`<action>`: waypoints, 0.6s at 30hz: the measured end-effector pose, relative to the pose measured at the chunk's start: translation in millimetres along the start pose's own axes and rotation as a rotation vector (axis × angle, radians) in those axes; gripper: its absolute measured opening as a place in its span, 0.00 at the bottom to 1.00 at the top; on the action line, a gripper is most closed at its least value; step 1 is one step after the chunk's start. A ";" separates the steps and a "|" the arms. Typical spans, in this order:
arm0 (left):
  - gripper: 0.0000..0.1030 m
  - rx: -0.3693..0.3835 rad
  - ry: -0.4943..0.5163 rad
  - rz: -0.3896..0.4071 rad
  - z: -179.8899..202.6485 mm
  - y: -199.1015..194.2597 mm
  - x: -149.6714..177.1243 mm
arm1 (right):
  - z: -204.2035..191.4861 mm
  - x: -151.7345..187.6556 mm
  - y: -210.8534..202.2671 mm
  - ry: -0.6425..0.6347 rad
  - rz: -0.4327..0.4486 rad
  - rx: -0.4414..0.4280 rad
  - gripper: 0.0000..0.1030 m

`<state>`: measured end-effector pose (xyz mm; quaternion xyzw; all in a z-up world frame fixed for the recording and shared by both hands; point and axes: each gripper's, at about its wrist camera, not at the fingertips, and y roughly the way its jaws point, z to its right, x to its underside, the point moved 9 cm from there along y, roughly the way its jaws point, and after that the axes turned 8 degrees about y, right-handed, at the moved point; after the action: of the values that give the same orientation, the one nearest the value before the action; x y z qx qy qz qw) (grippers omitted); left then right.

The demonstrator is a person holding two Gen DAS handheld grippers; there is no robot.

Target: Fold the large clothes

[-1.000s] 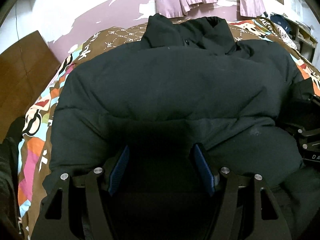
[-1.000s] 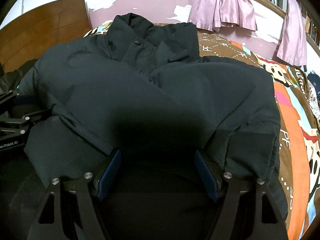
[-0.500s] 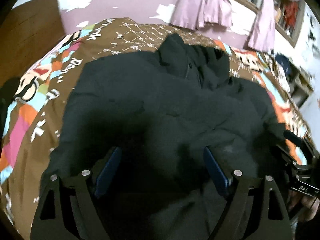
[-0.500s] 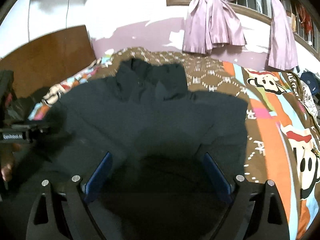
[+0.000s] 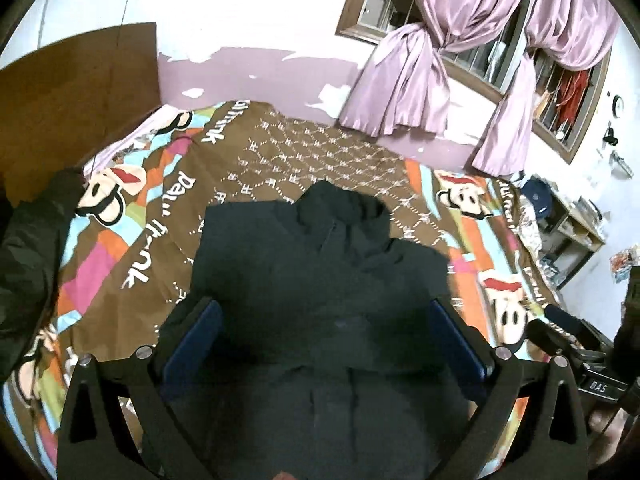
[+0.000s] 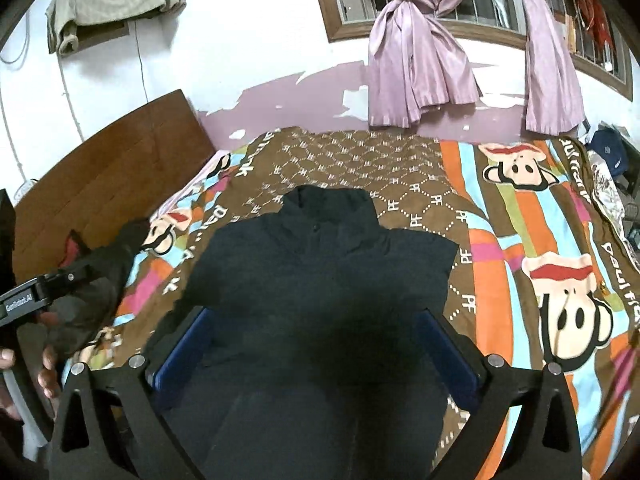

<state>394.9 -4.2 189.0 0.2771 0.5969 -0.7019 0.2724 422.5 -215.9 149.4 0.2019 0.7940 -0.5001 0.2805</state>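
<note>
Dark padded jacket (image 5: 320, 280) lying flat on patterned bedspread (image 6: 500, 240), collar at 12 o'clock, bare bedspread bordering both side edges; left gripper (image 5: 324, 344) and right gripper (image 6: 316, 344) hovering above, jaws spread wide, gripping nothing.

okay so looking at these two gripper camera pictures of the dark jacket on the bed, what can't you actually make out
- Dark jacket hem: cut off by the bottom edge in both wrist views, behind the gripper frames.
- Sleeves: not separately visible; dark fabric and shadow merge the folds in both views.
- Second dark garment beside the bedspread: partly hidden by the left gripper body in the right wrist view, cut by the frame edge in the left.
- Shelf contents: too small, distorted in the left view.
</note>
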 end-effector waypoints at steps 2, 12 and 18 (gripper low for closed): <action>0.98 -0.022 0.002 -0.015 5.7 -22.9 -11.2 | -3.8 -6.2 -14.8 0.029 -0.036 0.009 1.00; 0.98 0.073 0.040 0.051 17.4 -41.4 -54.8 | 8.6 -55.8 19.8 0.115 0.001 0.034 1.00; 0.98 0.071 0.083 0.052 -16.4 65.3 -59.9 | 50.7 -85.5 111.1 0.197 0.088 0.068 1.00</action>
<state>484.3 6.1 184.7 0.3308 0.5750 -0.7032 0.2558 566.7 -218.8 111.7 0.2942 0.7906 -0.4918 0.2159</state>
